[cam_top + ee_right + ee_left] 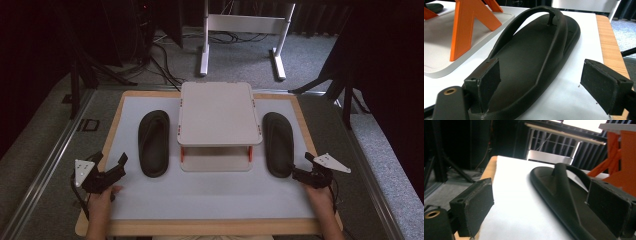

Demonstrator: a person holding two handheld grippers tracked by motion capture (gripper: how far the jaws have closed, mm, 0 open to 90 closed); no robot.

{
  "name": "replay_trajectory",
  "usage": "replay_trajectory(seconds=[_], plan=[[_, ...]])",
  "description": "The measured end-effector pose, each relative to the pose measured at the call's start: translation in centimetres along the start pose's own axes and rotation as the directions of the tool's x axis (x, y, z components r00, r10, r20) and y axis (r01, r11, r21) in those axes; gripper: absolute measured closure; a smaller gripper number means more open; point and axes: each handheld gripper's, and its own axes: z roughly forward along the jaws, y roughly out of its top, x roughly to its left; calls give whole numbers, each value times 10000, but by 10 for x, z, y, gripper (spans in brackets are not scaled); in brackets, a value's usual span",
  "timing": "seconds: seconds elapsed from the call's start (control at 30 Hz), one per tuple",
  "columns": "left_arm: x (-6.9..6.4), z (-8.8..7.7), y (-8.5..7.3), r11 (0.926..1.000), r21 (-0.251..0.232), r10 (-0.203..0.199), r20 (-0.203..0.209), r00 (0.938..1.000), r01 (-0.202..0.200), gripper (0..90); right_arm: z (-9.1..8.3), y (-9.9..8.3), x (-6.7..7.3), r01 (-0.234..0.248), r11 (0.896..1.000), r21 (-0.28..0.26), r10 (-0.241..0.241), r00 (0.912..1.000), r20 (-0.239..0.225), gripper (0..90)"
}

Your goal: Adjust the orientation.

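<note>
Black flip-flops [153, 143] [278, 143] flank white two-tier rack [219, 113].

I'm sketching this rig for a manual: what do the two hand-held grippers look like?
Both are black. The left gripper and the right gripper each carry a grey three-cornered plate with small dark marks on top. The jaws are blocky, with dark flat pads and a brass-coloured ring at the base. A black cable trails from each. The forearms are bare.

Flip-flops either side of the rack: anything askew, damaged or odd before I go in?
Nothing stands out. The left flip-flop and right flip-flop lie flat, straps up, parallel to the two-tier rack on the white mat. No visible damage or spill. Both hand-held grippers, left and right, are open near the heels.
</note>
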Motion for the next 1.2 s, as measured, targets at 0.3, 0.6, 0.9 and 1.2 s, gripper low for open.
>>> replay_trajectory(seconds=[0.3,0.6,0.9,1.2], plan=[[9,-6,4,9966,717,-491,1230,9912,405,65,0,0,0,4,10000,48,-4,10000,-26,153],[12,-3,11,9869,1510,-782,1357,9877,574,68,1,0,1,73,10000,65,-73,10000,0,153],[13,2,29,9804,1970,-294,1305,9910,32,105,2,1,2,228,9995,214,-226,9997,-110,153],[-4,10,52,9678,2305,536,2038,9775,-1011,139,2,1,2,250,9995,178,-246,9995,-194,152]])
